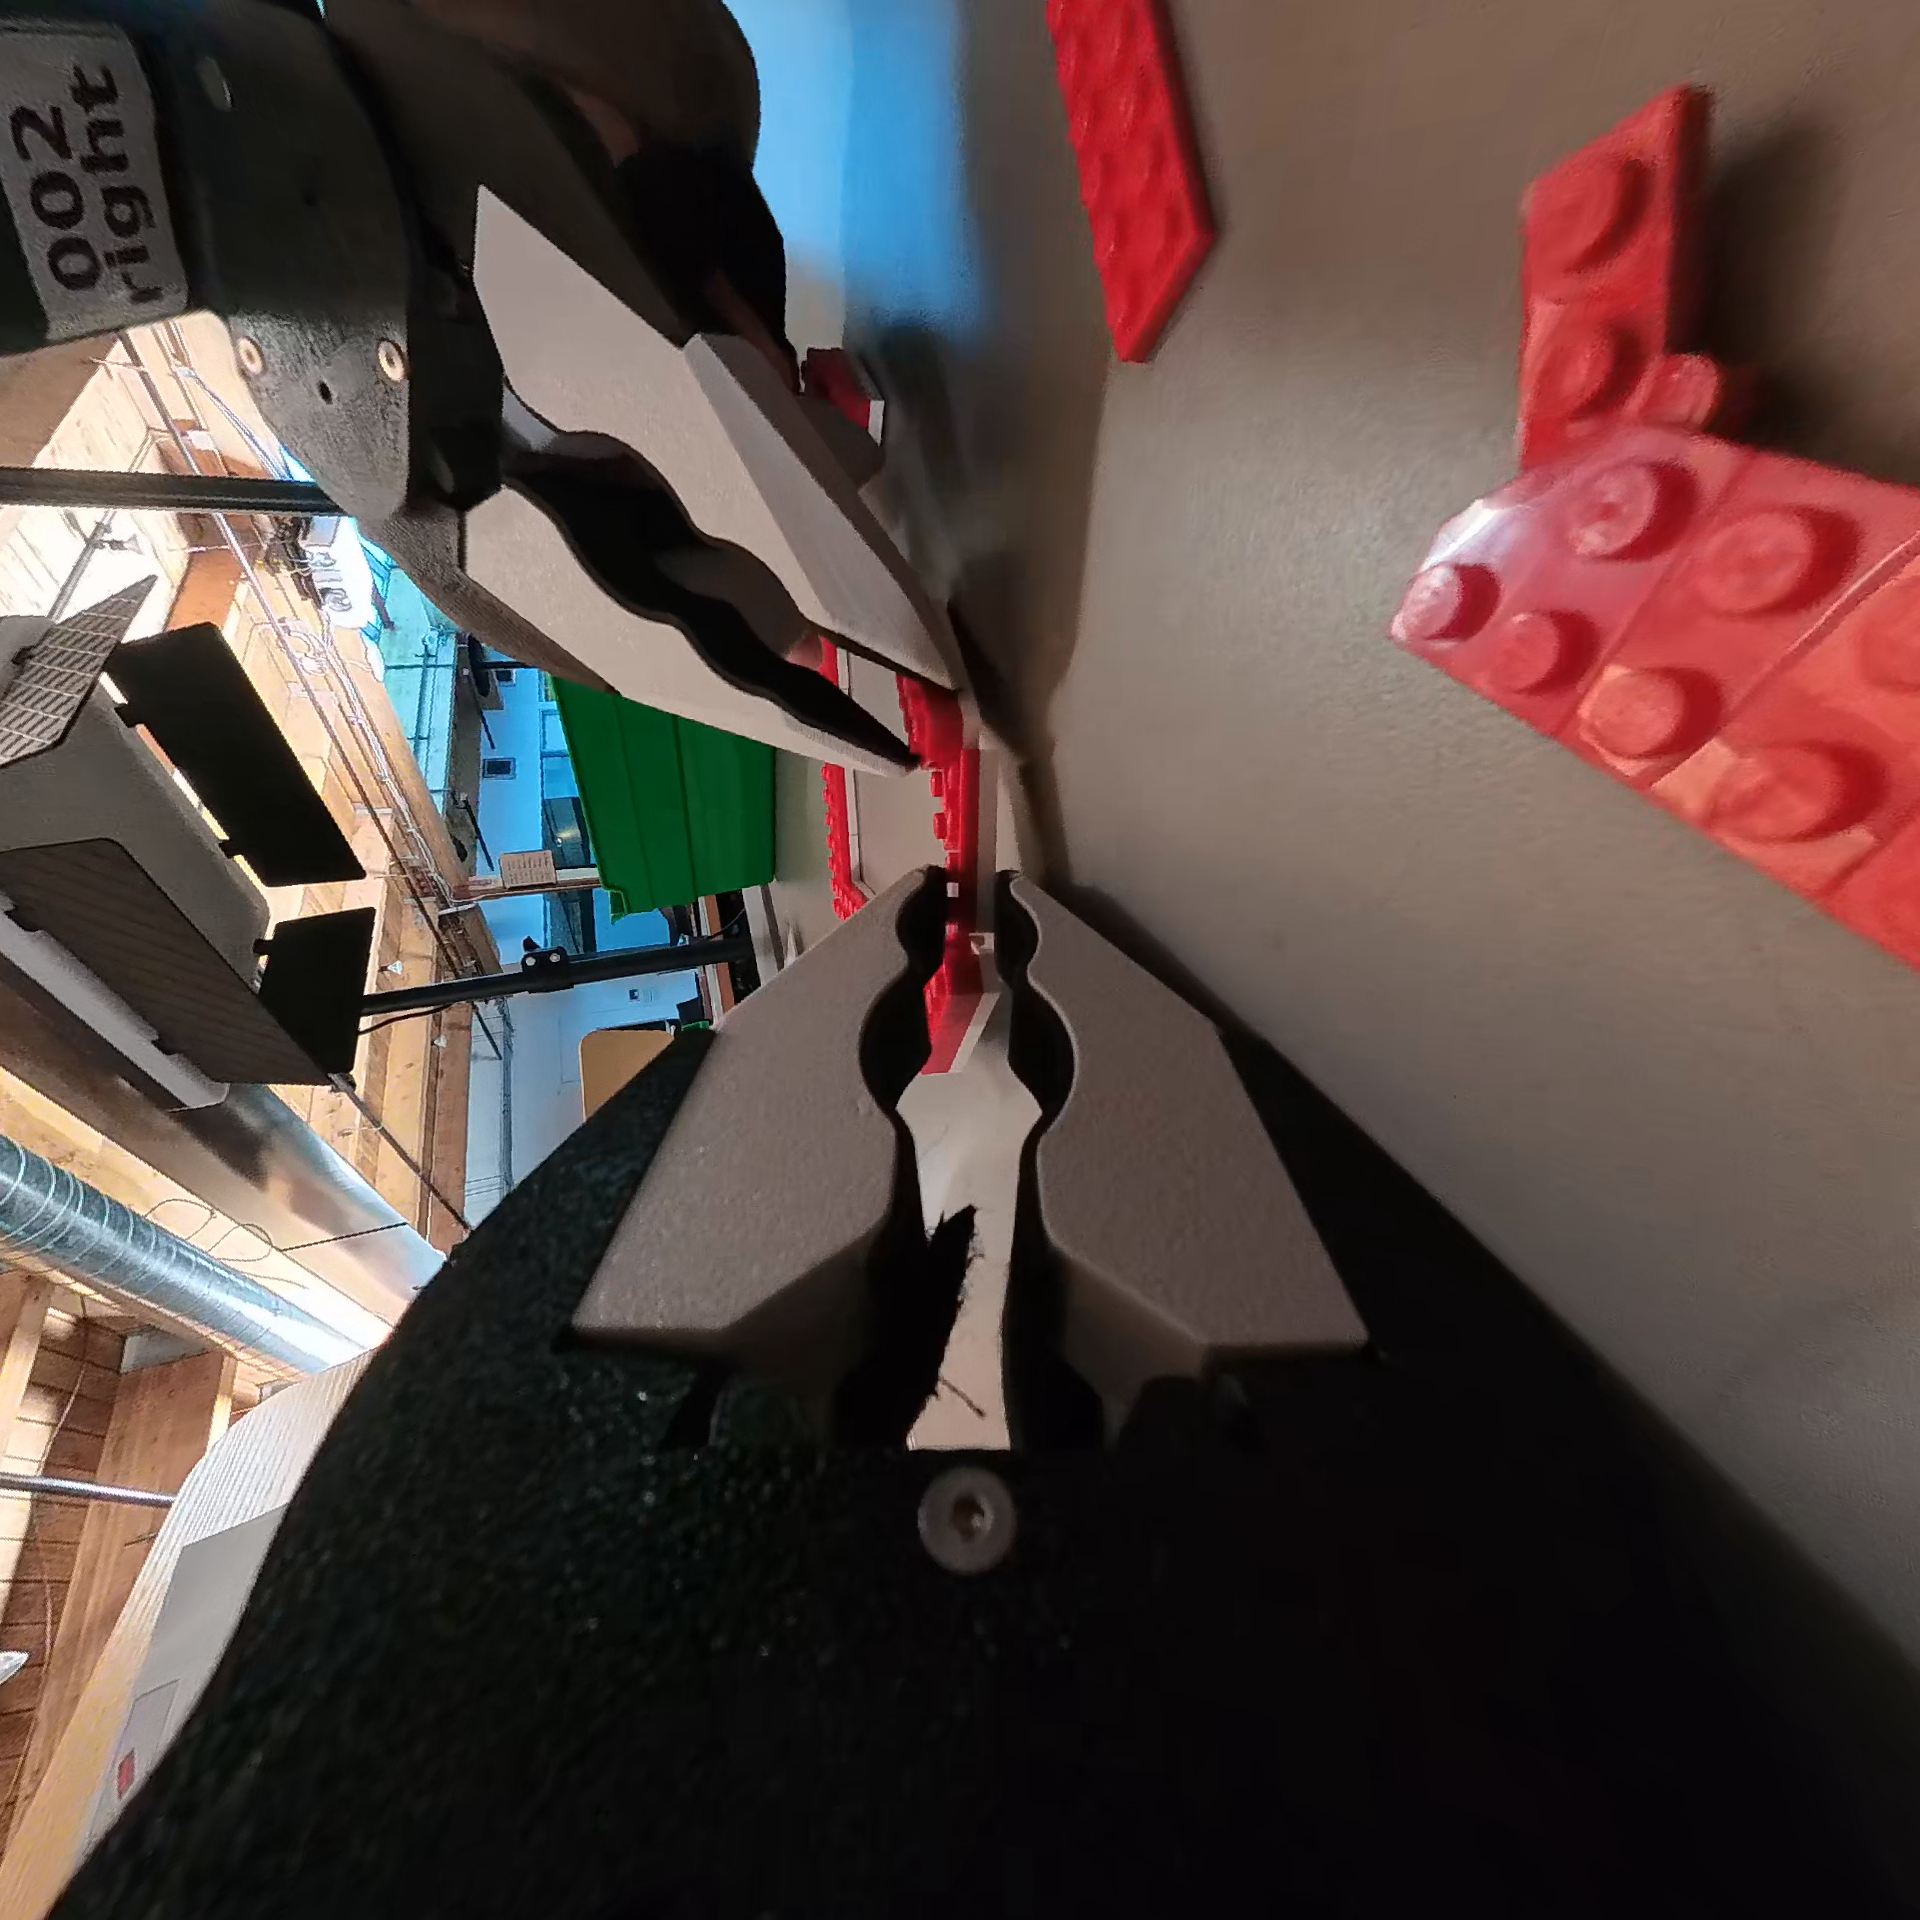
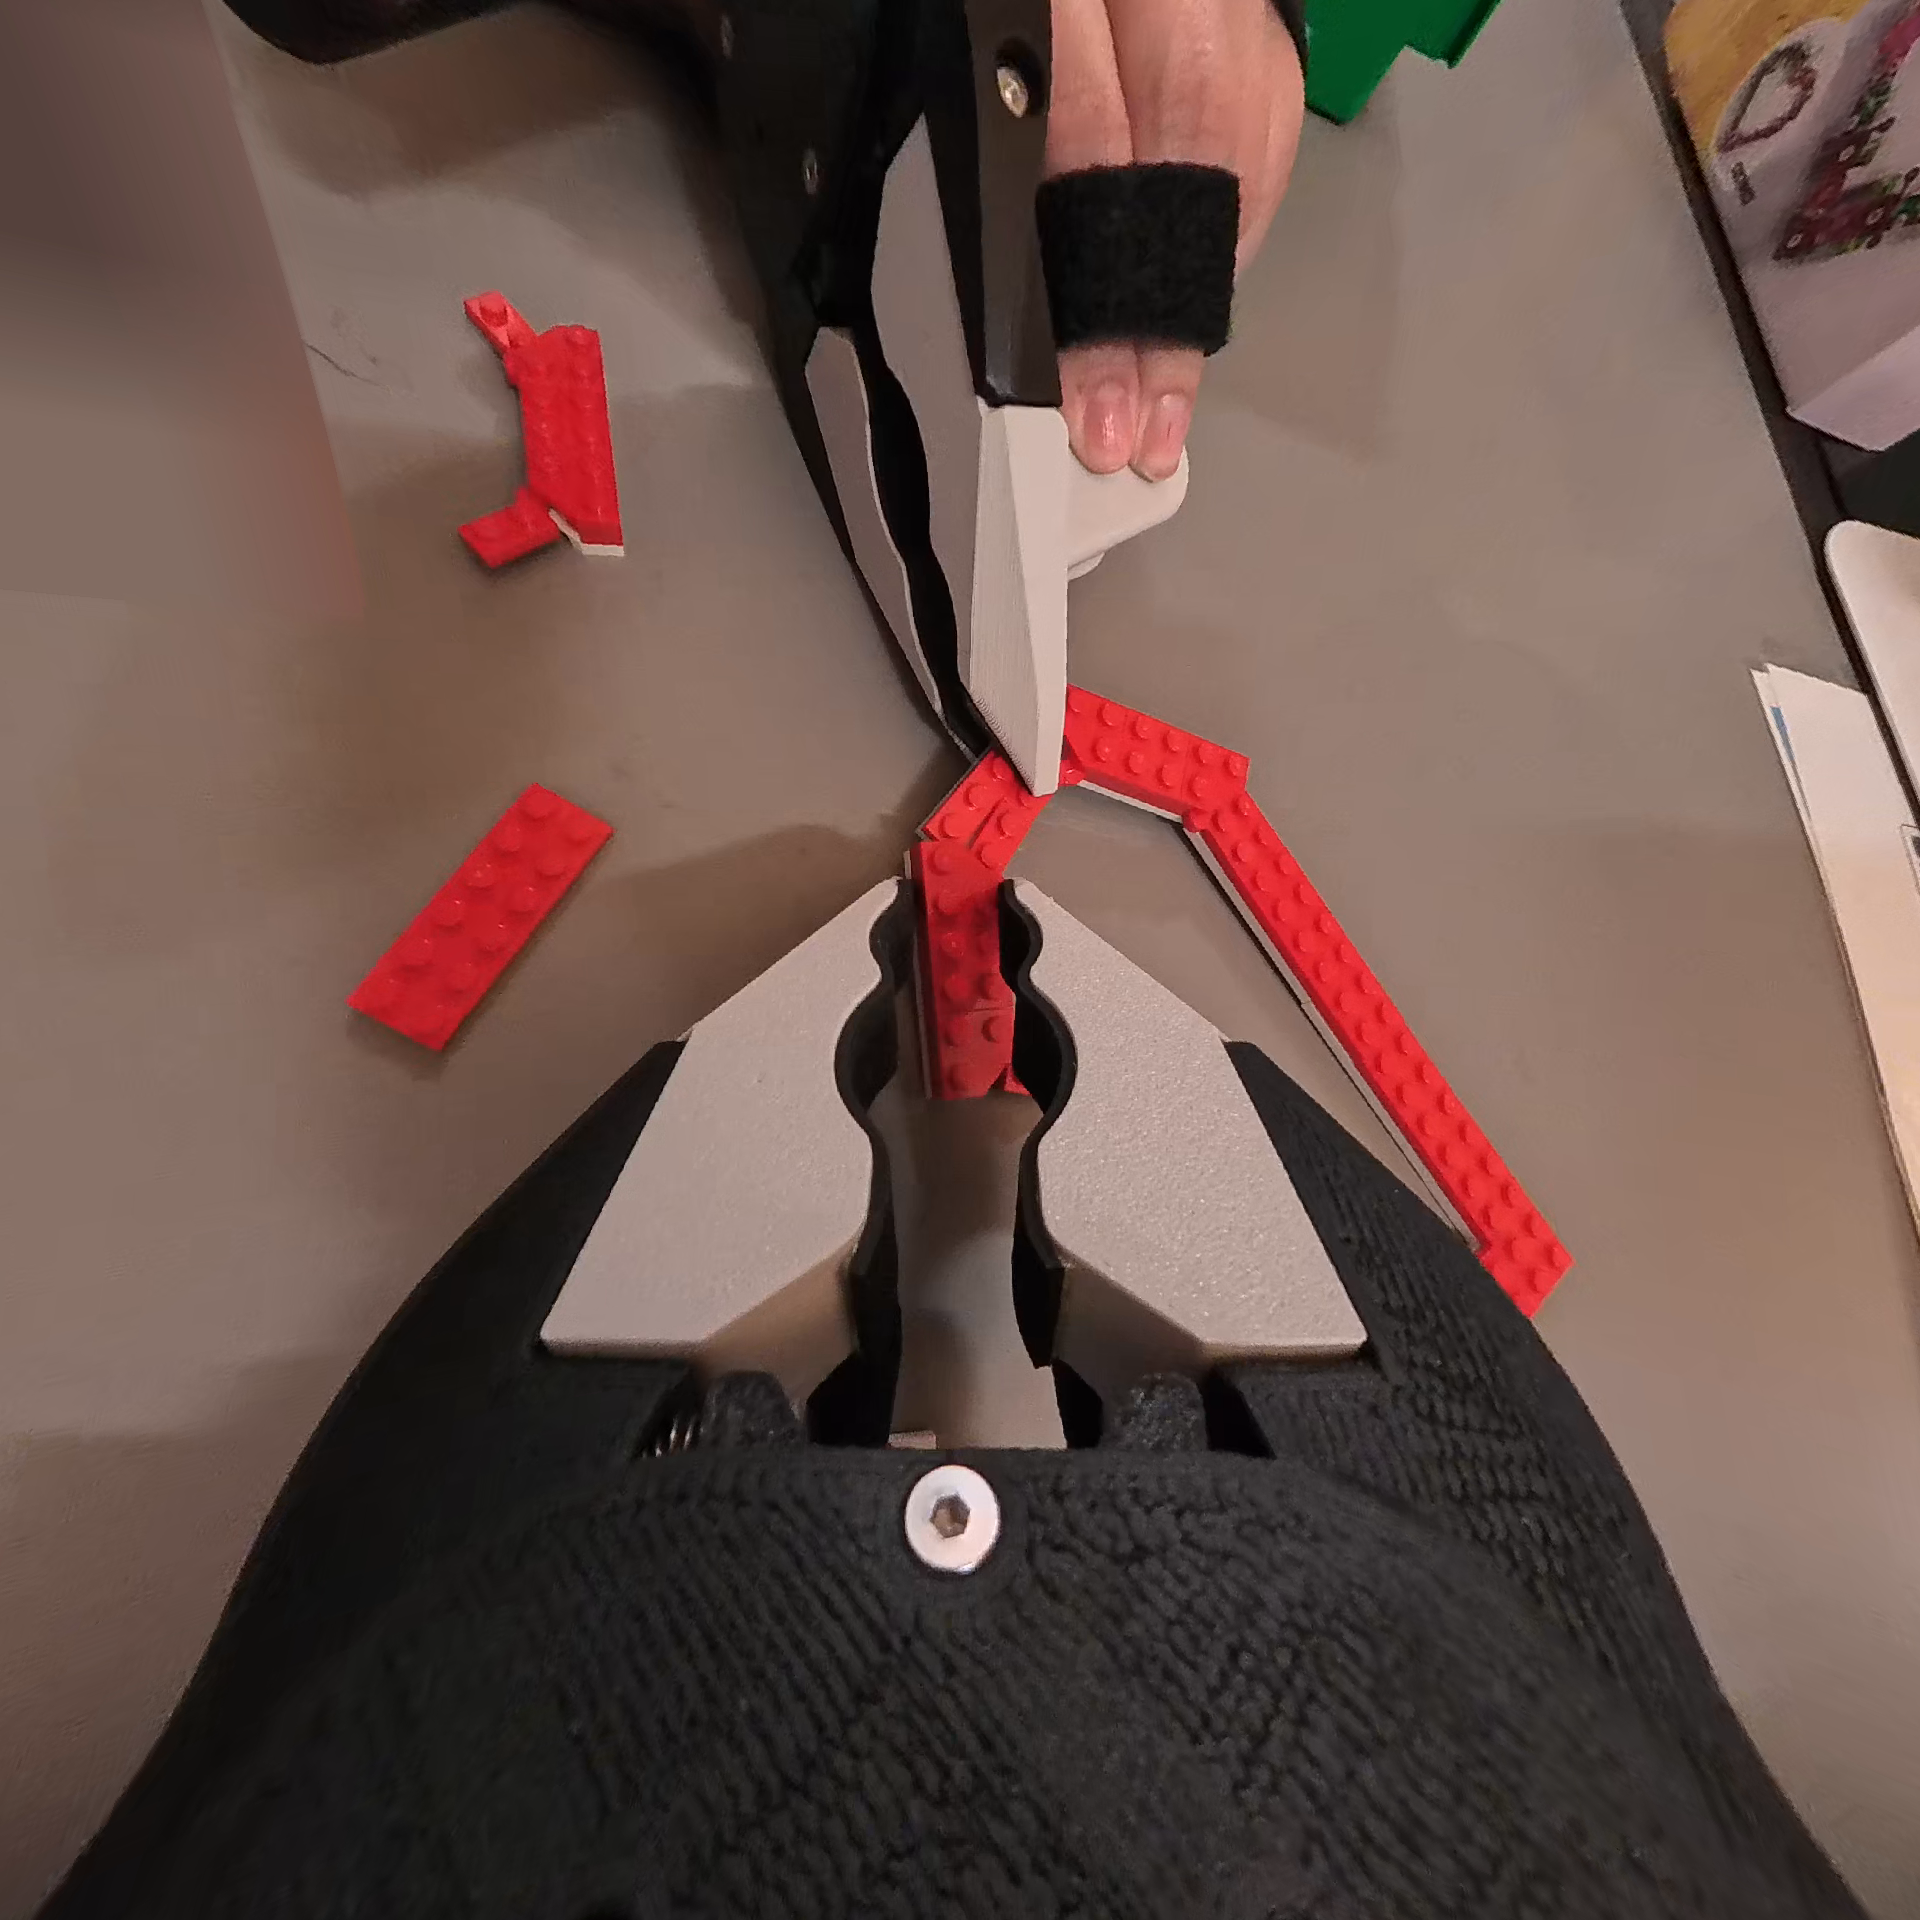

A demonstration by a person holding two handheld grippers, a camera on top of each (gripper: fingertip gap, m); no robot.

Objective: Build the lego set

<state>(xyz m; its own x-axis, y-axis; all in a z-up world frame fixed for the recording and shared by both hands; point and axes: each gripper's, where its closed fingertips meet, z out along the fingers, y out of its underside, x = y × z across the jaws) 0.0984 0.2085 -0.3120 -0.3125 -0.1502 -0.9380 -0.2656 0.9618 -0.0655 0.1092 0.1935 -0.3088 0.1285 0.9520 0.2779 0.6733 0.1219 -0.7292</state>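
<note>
Lego frame [image 2: 1340, 987], mid-desk [image 2: 1455, 520], pinched at both ends of one hinge joint.
Right gripper [image 2: 956, 894] clamped on short red arm; left gripper [image 2: 1013, 769] closed on adjoining corner. Keep plates flat, press studs square, avoid twisting long arm. Spare red plate [image 2: 480, 916] near left edge.

Bare table [image 2: 1455, 623] lies open beyond the red frame [image 2: 1340, 997]; left gripper [image 2: 1013, 769], loose plate [image 2: 480, 914] and small assembly [image 2: 556, 436] obstruct the left side.
</note>
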